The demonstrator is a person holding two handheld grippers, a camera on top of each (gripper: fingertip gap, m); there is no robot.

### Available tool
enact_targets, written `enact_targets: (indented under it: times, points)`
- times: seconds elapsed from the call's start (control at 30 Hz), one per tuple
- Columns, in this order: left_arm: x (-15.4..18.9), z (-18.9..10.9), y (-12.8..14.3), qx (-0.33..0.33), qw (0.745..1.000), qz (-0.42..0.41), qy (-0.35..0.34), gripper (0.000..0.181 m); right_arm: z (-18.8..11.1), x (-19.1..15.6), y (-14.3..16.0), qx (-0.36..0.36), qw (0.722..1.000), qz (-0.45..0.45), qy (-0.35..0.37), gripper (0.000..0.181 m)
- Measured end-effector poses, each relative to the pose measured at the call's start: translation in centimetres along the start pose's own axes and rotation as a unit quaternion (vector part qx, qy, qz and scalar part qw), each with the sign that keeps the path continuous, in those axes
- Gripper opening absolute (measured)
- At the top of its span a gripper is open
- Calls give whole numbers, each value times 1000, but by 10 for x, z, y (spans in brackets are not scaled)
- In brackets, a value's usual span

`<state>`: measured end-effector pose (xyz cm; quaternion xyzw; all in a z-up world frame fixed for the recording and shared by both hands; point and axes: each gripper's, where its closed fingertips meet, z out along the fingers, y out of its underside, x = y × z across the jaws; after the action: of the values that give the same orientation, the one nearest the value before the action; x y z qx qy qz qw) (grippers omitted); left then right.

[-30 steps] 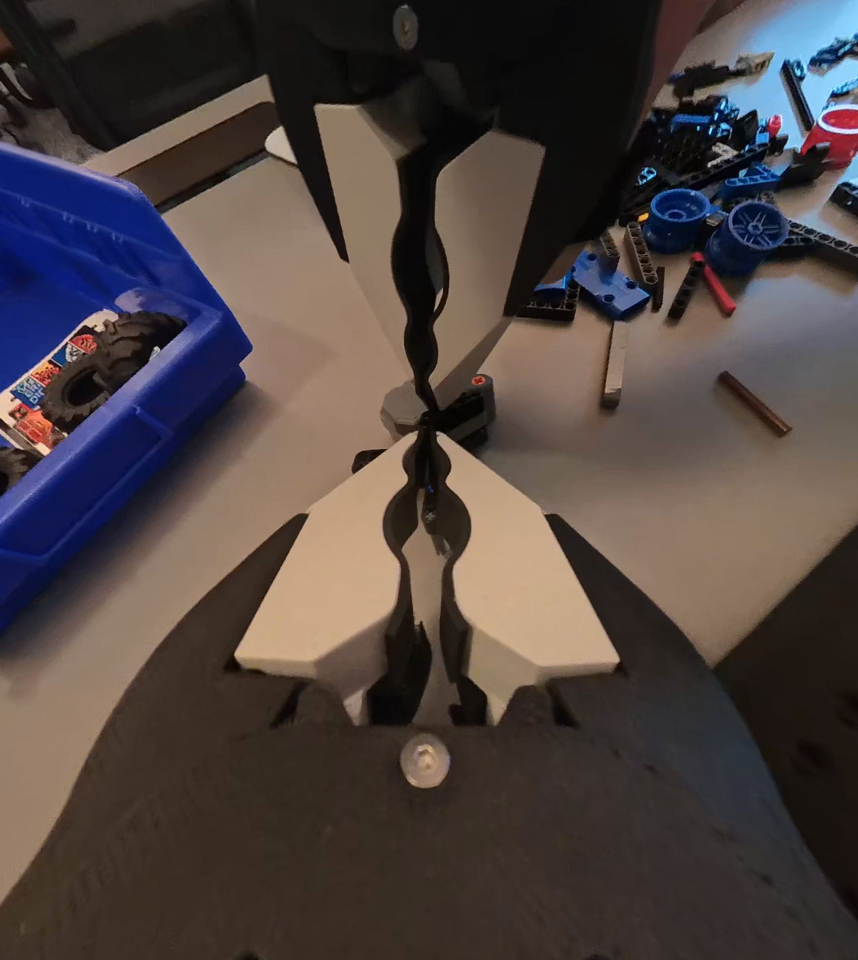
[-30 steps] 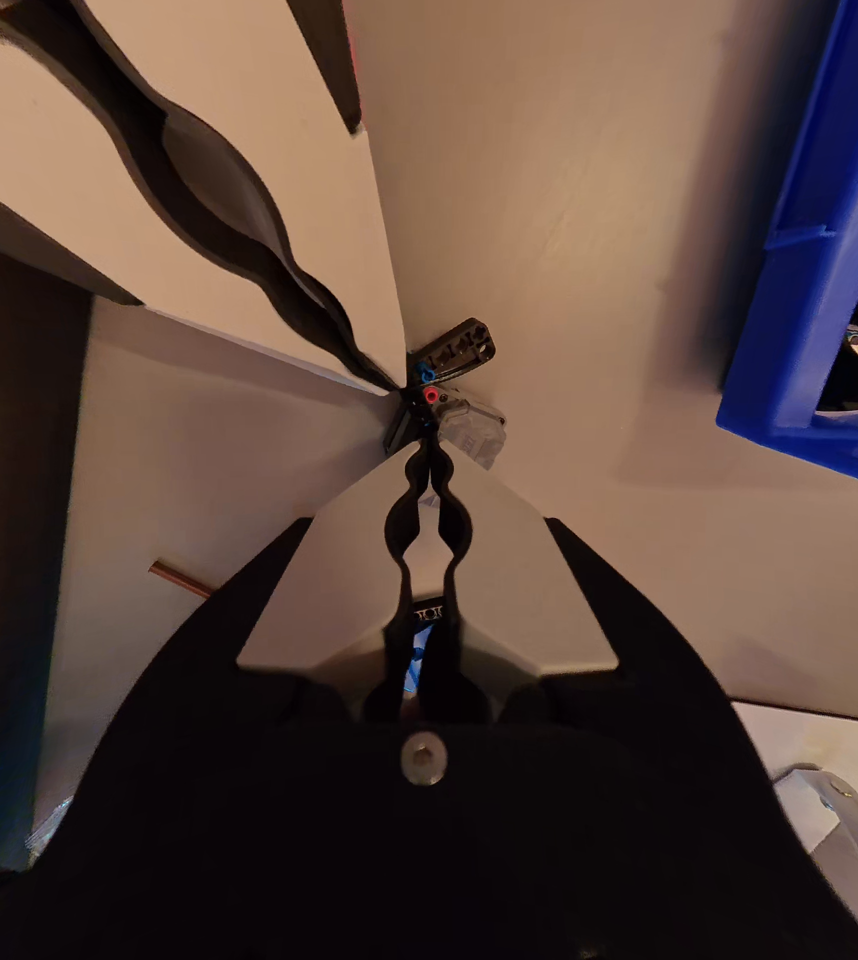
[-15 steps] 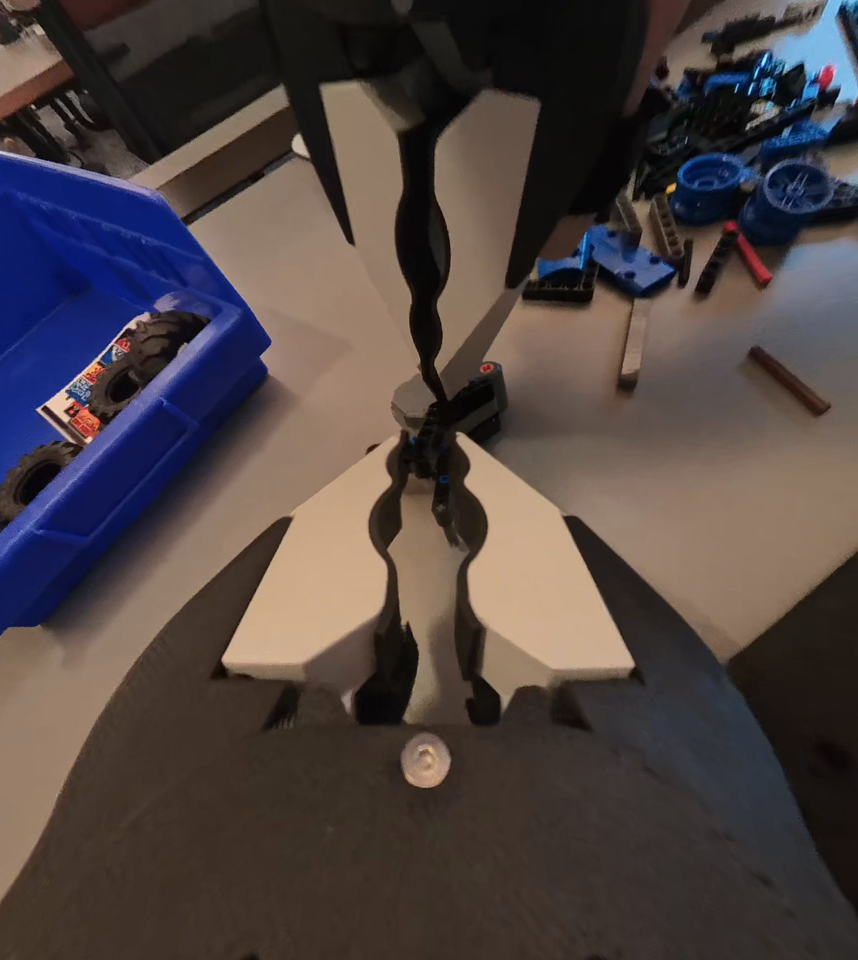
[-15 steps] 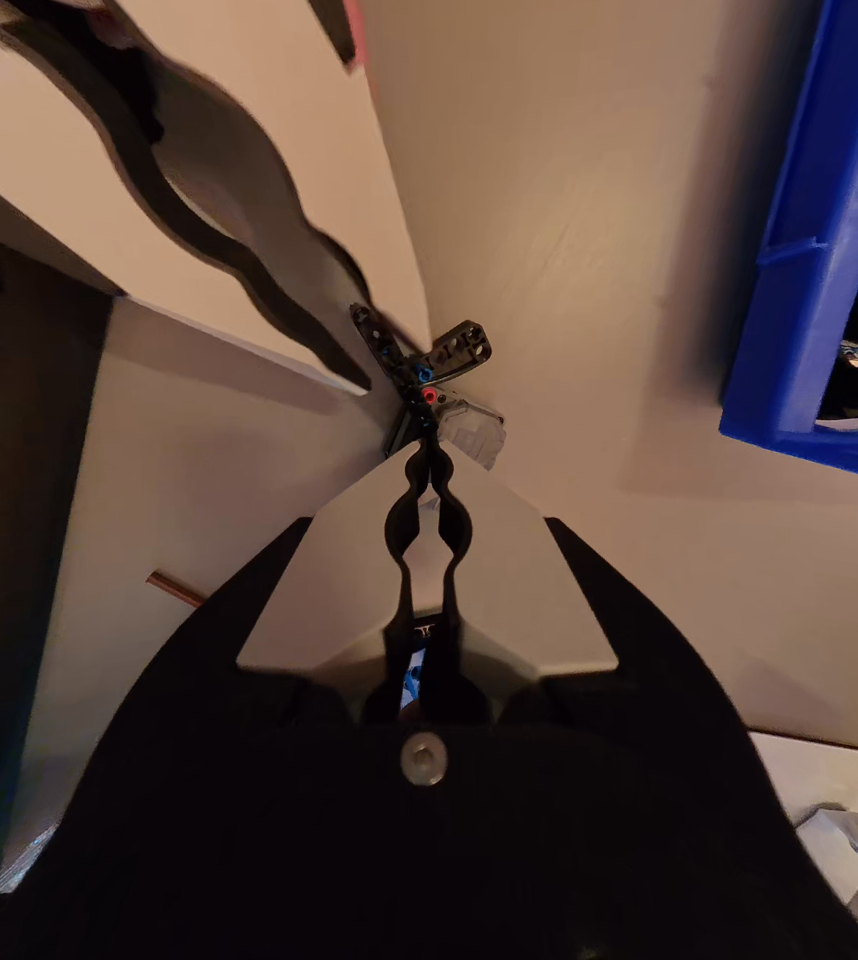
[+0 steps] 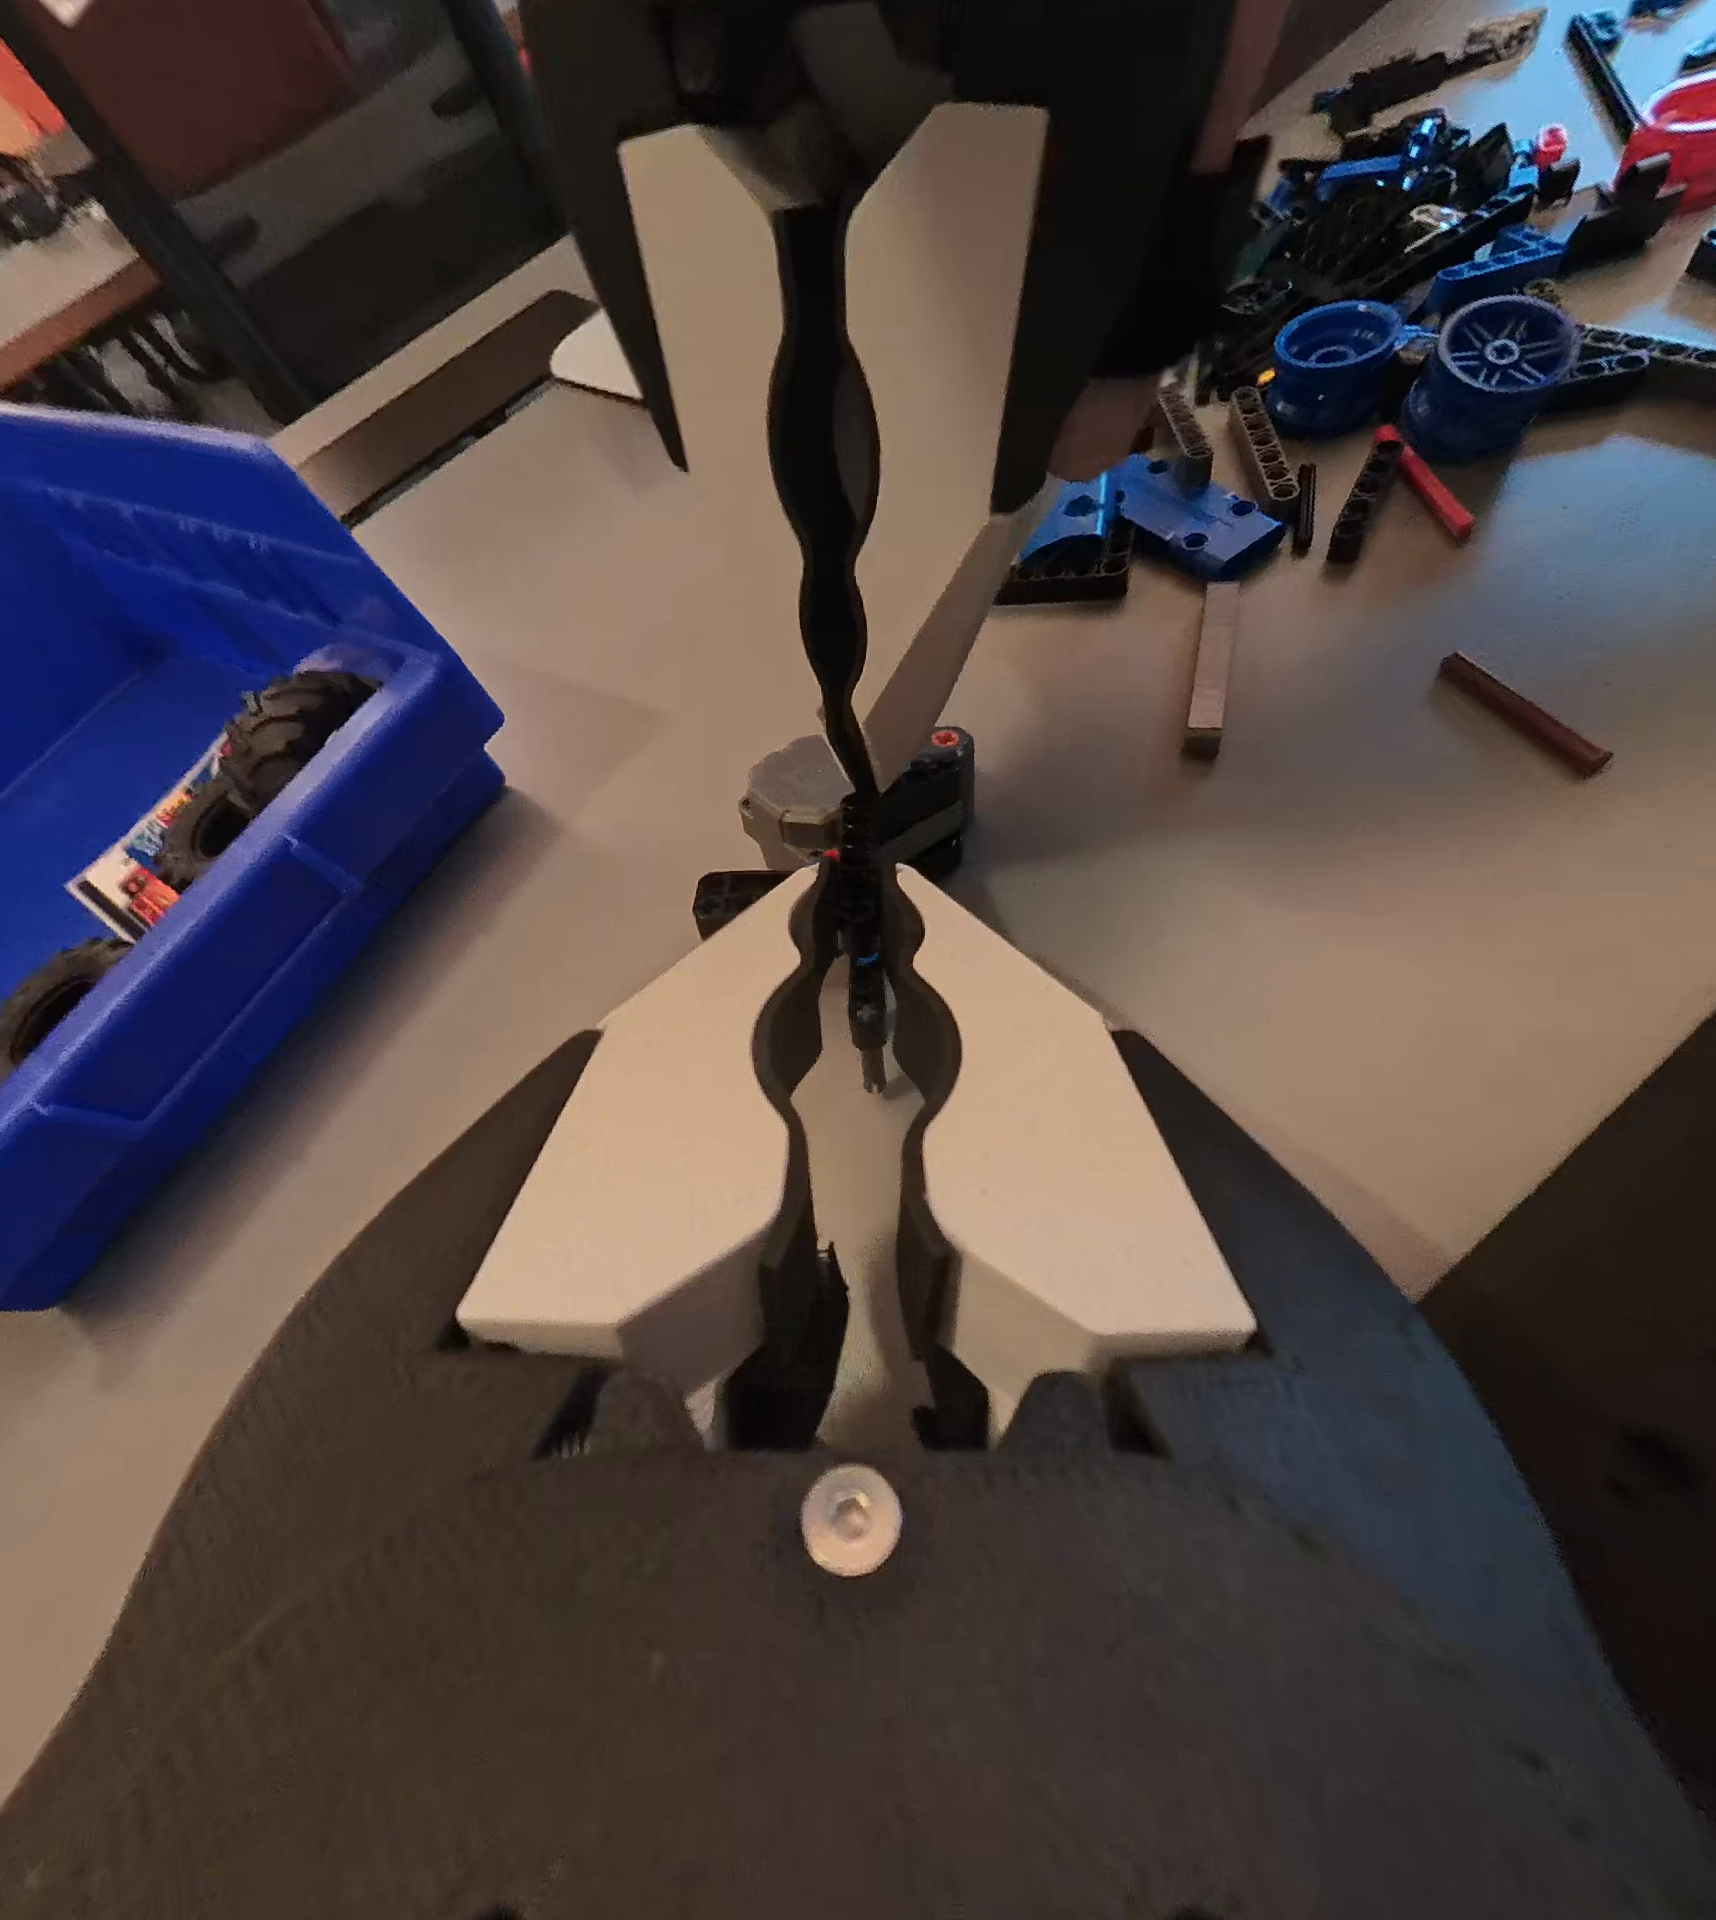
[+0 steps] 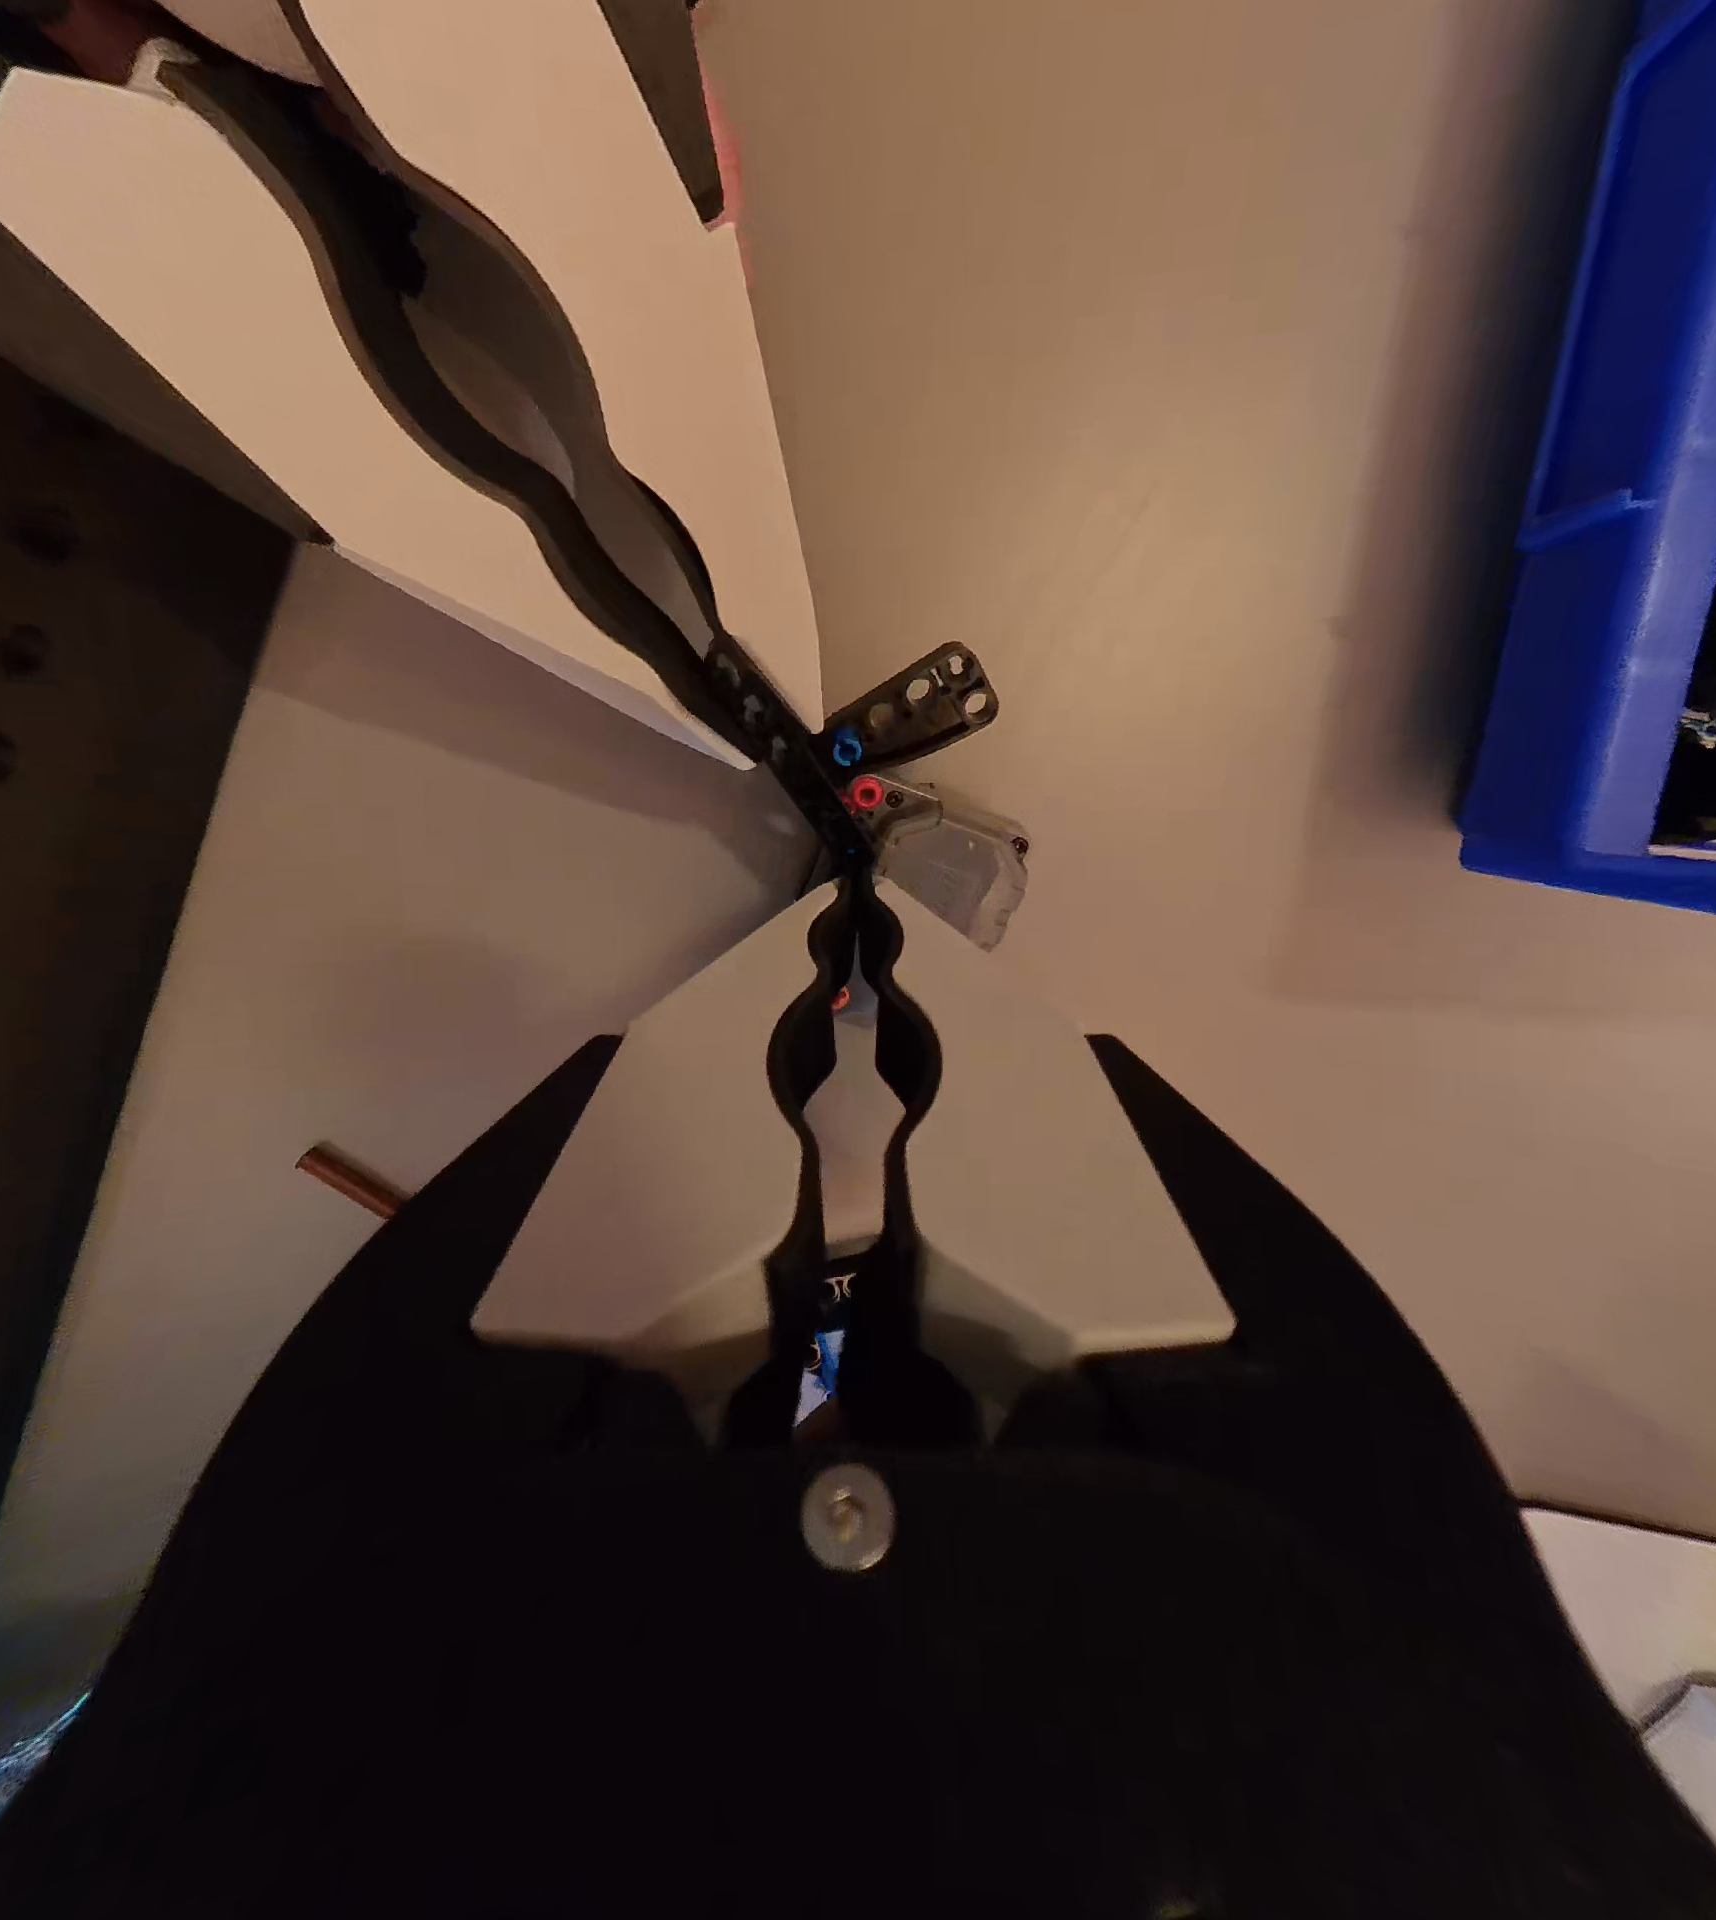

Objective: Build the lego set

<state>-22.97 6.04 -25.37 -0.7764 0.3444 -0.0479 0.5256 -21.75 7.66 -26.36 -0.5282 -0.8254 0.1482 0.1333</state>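
Nothing here can be read. A printed sheet (image 5: 139, 868) lies in the blue bin (image 5: 241, 935) at the surface's left edge, and a small printed mark (image 6: 836, 1291) sits between the right tongs' arms; both are too small and blurred.

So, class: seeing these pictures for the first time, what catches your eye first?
Two tongs meet tip to tip mid-table, the left tongs and right tongs both pinching a thin black beam above a grey motor. A blue bin with tyres sits left; a heap of blue wheels lies far right.
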Motion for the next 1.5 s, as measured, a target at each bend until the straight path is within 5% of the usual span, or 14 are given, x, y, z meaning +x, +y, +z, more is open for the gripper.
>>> enact_targets:
  times: [0.87,1.2,1.5]
  points:
    - [-4,1,3,10,1000,15,23,6,3,2,-1,-41,999,-22,-24,0]
    - [-7,2,7,1,999,8,35,5,-1,8,-15,83,995,-50,12,2]
    - [-11,3,8,-3,999,-1,40,5,0,11,-16,112,991,-75,22,0]
